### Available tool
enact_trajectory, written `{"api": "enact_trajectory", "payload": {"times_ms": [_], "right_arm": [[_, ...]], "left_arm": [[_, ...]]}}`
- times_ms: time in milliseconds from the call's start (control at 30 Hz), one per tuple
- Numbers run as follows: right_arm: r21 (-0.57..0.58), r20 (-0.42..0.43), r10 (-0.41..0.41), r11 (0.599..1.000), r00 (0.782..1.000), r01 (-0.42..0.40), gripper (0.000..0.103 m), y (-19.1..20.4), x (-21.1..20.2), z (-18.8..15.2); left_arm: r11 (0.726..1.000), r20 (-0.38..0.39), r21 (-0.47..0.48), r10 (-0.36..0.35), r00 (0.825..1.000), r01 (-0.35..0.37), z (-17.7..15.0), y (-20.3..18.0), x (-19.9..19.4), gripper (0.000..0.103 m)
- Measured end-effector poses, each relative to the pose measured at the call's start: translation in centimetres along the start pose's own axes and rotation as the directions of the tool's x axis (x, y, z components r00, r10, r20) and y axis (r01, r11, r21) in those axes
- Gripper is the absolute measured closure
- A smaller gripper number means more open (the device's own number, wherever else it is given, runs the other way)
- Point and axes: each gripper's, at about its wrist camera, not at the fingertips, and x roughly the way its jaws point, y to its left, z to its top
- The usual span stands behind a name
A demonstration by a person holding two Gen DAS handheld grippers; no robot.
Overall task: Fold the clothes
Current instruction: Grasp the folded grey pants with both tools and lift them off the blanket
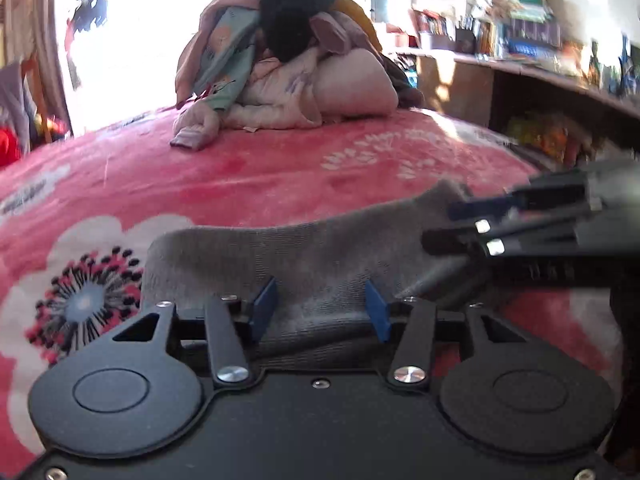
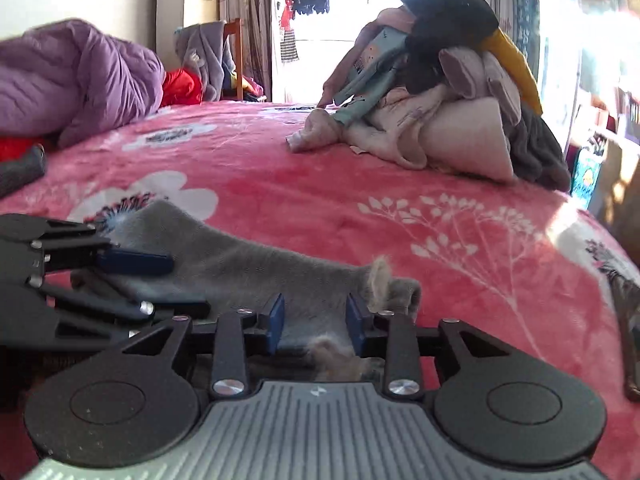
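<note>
A grey sock point(image 1: 300, 248) point(image 2: 240, 264) lies stretched across a pink flowered blanket point(image 1: 280, 168) point(image 2: 320, 208). My left gripper point(image 1: 320, 310) point(image 2: 188, 284) is open, and one end of the sock lies loose between its blue pads point(image 1: 264, 308). My right gripper point(image 2: 315, 319) point(image 1: 438, 226) holds the other end. Bunched fabric fills the gap between its pads point(image 2: 276, 320), and the fuzzy cuff point(image 2: 384, 280) sticks up beside the right one.
A tall pile of unfolded clothes point(image 1: 288, 68) point(image 2: 440, 92) sits at the far side of the bed. A purple quilt point(image 2: 72, 76) and a dark grey rolled item point(image 2: 20, 172) lie at the left. Cluttered shelves point(image 1: 520, 40) stand beyond the bed's right edge.
</note>
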Motion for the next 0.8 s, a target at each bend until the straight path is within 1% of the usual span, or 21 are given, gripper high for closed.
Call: {"api": "enact_trajectory", "payload": {"times_ms": [33,67,100,133,167,200,233,267,300,333,367,400,433,500,533,600,633,667,700,800], "right_arm": [[-0.014,0.005,-0.012,1.0,1.0,0.012,0.069,0.3,-0.4,-0.1],[-0.02,0.013,-0.022,1.0,1.0,0.023,0.067,0.5,-1.0,-0.2],[-0.015,0.021,-0.027,1.0,0.999,0.028,0.06,0.6,-1.6,-0.2],[-0.005,0.031,-0.04,0.999,0.999,0.04,0.041,0.6,-2.2,-0.2],[0.016,0.043,-0.059,0.998,0.997,0.059,0.031,0.4,-2.7,-0.2],[0.038,0.053,-0.08,0.996,0.995,0.078,0.018,0.2,-3.2,-0.2],[0.067,0.057,-0.08,0.995,0.995,0.076,0.017,-0.2,-3.5,-0.1],[0.101,0.049,-0.061,0.993,0.997,0.056,0.017,-0.7,-3.6,0.0],[0.147,0.043,-0.039,0.989,0.998,0.032,0.017,-1.3,-3.5,0.1],[0.215,0.04,-0.01,0.977,0.999,0.001,0.018,-2.1,-3.5,0.1],[0.292,0.039,0.022,0.956,0.999,-0.032,0.018,-3.1,-3.3,0.0],[0.373,0.039,0.059,0.925,0.998,-0.069,0.018,-4.1,-3.1,-0.2],[0.463,0.044,0.091,0.881,0.995,-0.101,0.018,-5.3,-2.9,-0.6],[0.618,0.056,0.142,0.773,0.988,-0.146,0.018,-7.5,-2.2,-1.6],[0.681,0.06,0.161,0.715,0.985,-0.158,0.018,-8.5,-1.8,-2.1],[0.764,0.069,0.209,0.618,0.976,-0.186,0.017,-9.8,-0.8,-3.2],[0.777,0.073,0.221,0.599,0.973,-0.194,0.017,-10.0,-0.5,-3.5],[0.788,0.078,0.232,0.581,0.97,-0.202,0.017,-10.2,-0.3,-3.7],[0.779,0.075,0.239,0.593,0.968,-0.207,0.017,-10.0,-0.1,-3.5],[0.742,0.048,0.252,0.639,0.967,-0.203,0.018,-8.9,0.7,-2.8]], "left_arm": [[1.0,0.01,-0.006,-0.015,1.0,0.015,0.5,0.1,-0.8,0.055],[1.0,0.028,-0.023,-0.015,0.999,0.016,0.8,0.4,-1.6,0.055],[0.999,0.047,-0.042,-0.011,0.999,0.013,0.9,0.9,-2.4,0.055],[0.998,0.066,-0.061,-0.007,0.998,0.011,1.1,1.4,-3.1,0.055],[0.995,0.079,-0.102,-0.005,0.997,0.013,1.1,2.1,-3.6,0.055],[0.985,0.085,-0.171,-0.002,0.996,0.016,0.9,3.4,-4.0,0.054],[0.969,0.089,-0.246,0.002,0.996,0.02,0.7,4.7,-4.3,0.054],[0.946,0.089,-0.322,0.006,0.996,0.023,0.3,6.1,-4.4,0.054],[0.917,0.087,-0.398,0.011,0.996,0.024,-0.2,7.5,-4.6,0.054],[0.881,0.091,-0.471,0.003,0.996,0.041,-0.7,8.8,-4.7,0.054],[0.838,0.096,-0.542,-0.014,0.995,0.063,-1.4,10.0,-4.7,0.054],[0.789,0.101,-0.608,-0.03,0.994,0.086,-2.0,11.2,-4.8,0.052],[0.75,0.103,-0.653,-0.044,0.994,0.101,-2.6,12.0,-4.7,0.048],[0.68,0.1,-0.725,-0.056,0.993,0.111,-3.7,13.4,-4.2,0.045],[0.644,0.101,-0.755,-0.067,0.993,0.12,-4.2,13.9,-3.9,0.043],[0.587,0.099,-0.799,-0.089,0.991,0.133,-5.1,14.4,-3.1,0.042],[0.566,0.093,-0.814,-0.102,0.99,0.134,-5.4,14.5,-2.6,0.042],[0.555,0.086,-0.82,-0.117,0.989,0.137,-5.5,14.4,-2.1,0.042],[0.547,0.08,-0.825,-0.133,0.988,0.14,-5.6,14.3,-1.6,0.042],[0.549,0.082,-0.819,-0.177,0.981,0.167,-5.4,13.6,-0.4,0.042]]}}
